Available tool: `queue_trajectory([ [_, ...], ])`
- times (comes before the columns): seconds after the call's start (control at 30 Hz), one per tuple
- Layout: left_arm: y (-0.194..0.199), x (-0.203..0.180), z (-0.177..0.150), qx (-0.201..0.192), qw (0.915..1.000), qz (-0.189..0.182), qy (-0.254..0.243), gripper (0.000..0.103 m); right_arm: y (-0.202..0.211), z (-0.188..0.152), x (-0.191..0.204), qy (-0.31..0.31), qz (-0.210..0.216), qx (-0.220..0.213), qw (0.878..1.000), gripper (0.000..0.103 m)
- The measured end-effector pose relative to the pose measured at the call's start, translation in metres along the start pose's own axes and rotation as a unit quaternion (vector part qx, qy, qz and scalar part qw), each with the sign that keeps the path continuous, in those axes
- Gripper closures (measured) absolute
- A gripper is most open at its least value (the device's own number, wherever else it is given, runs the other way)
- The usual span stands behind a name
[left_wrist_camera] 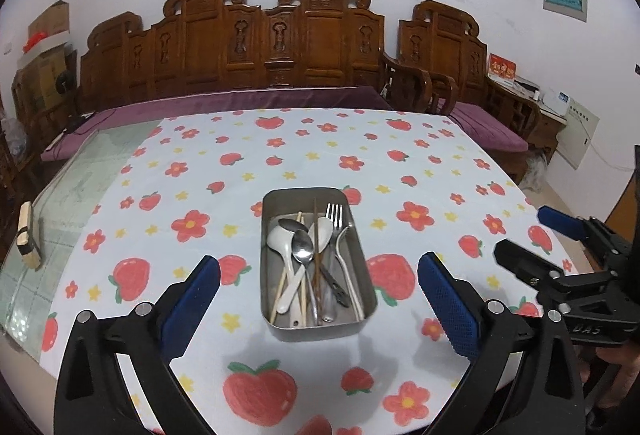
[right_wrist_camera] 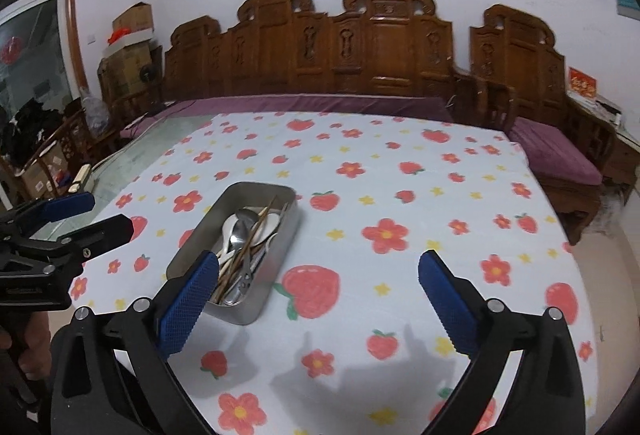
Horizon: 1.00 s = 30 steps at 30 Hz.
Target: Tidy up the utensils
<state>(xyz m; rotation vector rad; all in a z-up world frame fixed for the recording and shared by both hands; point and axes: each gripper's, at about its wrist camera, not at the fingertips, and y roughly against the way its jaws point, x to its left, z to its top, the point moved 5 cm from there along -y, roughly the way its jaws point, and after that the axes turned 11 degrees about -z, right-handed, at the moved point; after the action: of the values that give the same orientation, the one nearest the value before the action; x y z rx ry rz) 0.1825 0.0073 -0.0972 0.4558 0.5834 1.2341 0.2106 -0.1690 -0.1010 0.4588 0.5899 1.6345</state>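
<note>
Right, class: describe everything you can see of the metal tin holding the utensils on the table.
The rectangular grey metal tin has rounded corners, low walls and no lid. It sits flat on the strawberry-and-flower tablecloth, long side running away from the left wrist camera. Inside, piled lengthwise, lie a white ceramic spoon, metal spoons, a steel fork and wooden chopsticks. Neither claw touches it.

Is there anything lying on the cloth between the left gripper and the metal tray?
No. In the left wrist view, only bare flowered cloth lies between the left gripper, jaws wide open, and the metal tray of utensils.
</note>
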Motion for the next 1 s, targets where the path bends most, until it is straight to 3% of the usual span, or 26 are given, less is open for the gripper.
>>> queue_trajectory([
  [0.3, 0.038, -0.031, 0.007, -0.029, 0.9994, 0.008, -0.016, 0.008, 0.060, 0.005, -0.022, -0.024, -0.023, -0.050, 0.998, 0.003],
  [0.63, 0.096, -0.055, 0.018, -0.088, 0.9959, -0.001, -0.022, 0.008, 0.127, 0.015, -0.039, -0.045, -0.037, -0.121, 0.991, 0.003],
  [1.0, 0.120, -0.066, 0.021, -0.111, 0.9933, 0.010, -0.030, 0.008, 0.152, 0.020, -0.040, -0.045, -0.036, -0.142, 0.988, 0.003],
])
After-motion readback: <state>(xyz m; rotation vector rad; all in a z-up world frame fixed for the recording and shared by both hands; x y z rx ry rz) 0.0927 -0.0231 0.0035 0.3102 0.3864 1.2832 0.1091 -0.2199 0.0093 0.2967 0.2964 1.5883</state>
